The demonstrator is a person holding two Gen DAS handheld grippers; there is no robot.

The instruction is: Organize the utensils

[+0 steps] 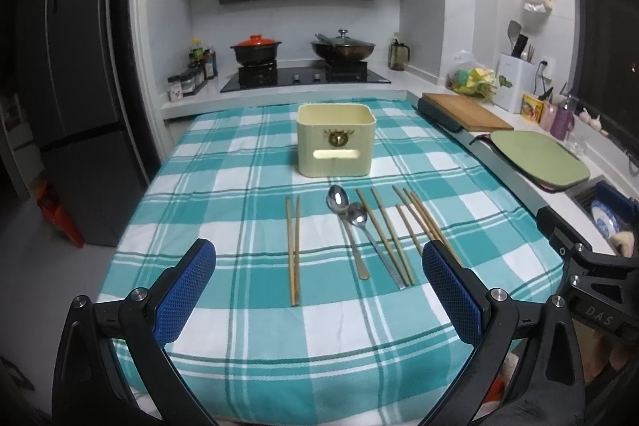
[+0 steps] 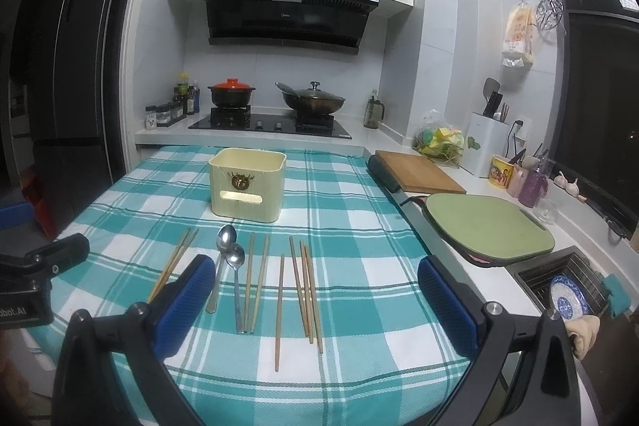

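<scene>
A cream utensil box (image 1: 336,140) (image 2: 247,185) stands upright on the teal checked tablecloth (image 1: 223,186) (image 2: 359,226). In front of it lie two steel spoons (image 1: 351,222) (image 2: 229,266) and several wooden chopsticks, with one pair (image 1: 293,246) (image 2: 173,264) off to the left and the others (image 1: 395,234) (image 2: 303,290) to the right of the spoons. My left gripper (image 1: 317,284) hovers open over the near cloth, short of the utensils. My right gripper (image 2: 315,300) is open too, with chopsticks visible between its blue pads (image 2: 185,306). Neither holds anything.
To the right are a wooden board (image 1: 465,110) (image 2: 417,172), a green cutting board (image 1: 539,160) (image 2: 489,224) and a sink with a blue plate (image 2: 567,296). A stove with a red-lidded pot (image 1: 256,47) and a wok (image 1: 342,46) sits behind. A fridge (image 1: 72,86) stands at left.
</scene>
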